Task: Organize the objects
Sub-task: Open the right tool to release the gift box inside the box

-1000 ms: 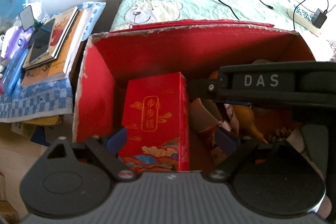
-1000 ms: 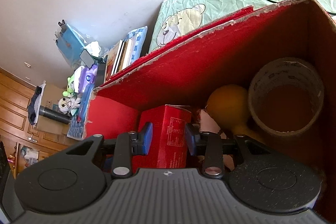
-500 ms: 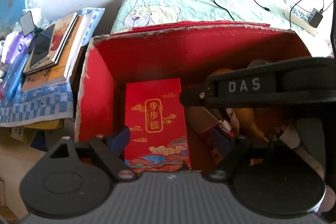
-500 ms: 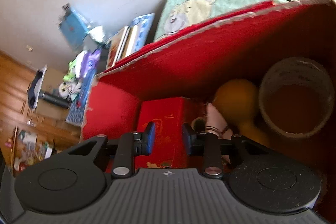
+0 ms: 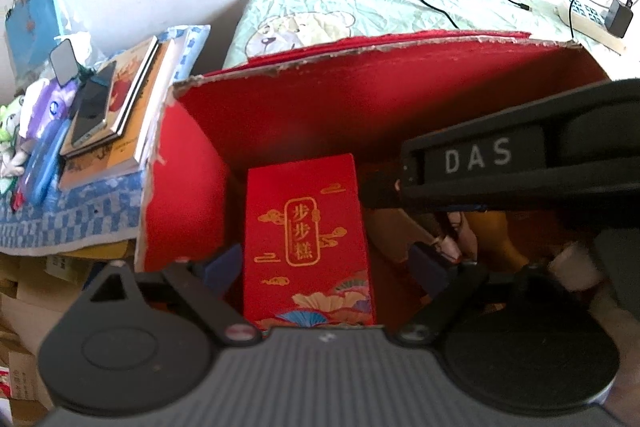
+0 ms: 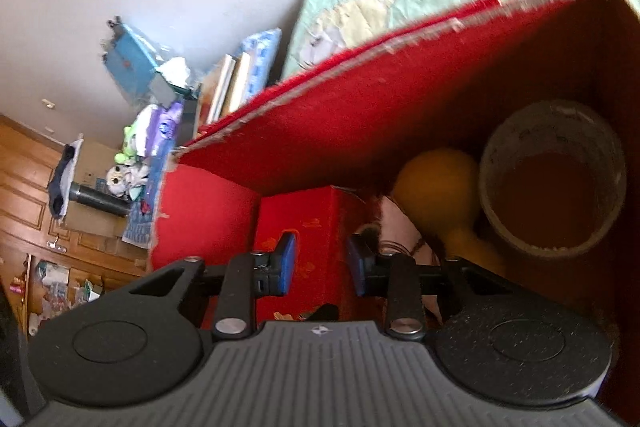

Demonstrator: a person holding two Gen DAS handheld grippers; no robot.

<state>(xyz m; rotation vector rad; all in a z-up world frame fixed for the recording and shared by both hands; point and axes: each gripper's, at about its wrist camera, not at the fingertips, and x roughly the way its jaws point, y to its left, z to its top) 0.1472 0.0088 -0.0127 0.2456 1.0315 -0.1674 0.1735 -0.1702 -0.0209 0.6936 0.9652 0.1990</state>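
Observation:
A red gift box [image 5: 304, 211] with gold characters lies inside the big red carton [image 5: 360, 99], against its left wall. My left gripper [image 5: 326, 267] hovers above it, open wide, one finger on each side of the gift box and not touching it. The right gripper's black body, marked DAS [image 5: 476, 159], crosses the carton's right half. In the right wrist view my right gripper [image 6: 322, 265] is narrowly open and holds nothing, above the gift box [image 6: 312, 219]. A yellow gourd [image 6: 436, 187] and a tape roll [image 6: 552, 179] rest in the carton [image 6: 320, 131] at the right.
Left of the carton, a stack of books with a phone on top [image 5: 104, 107] sits on a blue checked cloth. Behind is a green bear-print sheet [image 5: 360, 7] with a black cable and a power strip [image 5: 600, 19]. Wooden cabinets [image 6: 24, 207] stand at the far left.
The gift box went from leaning to lying flat. The right gripper drew back towards the carton's right side and its jaws narrowed a little. My left gripper stayed open.

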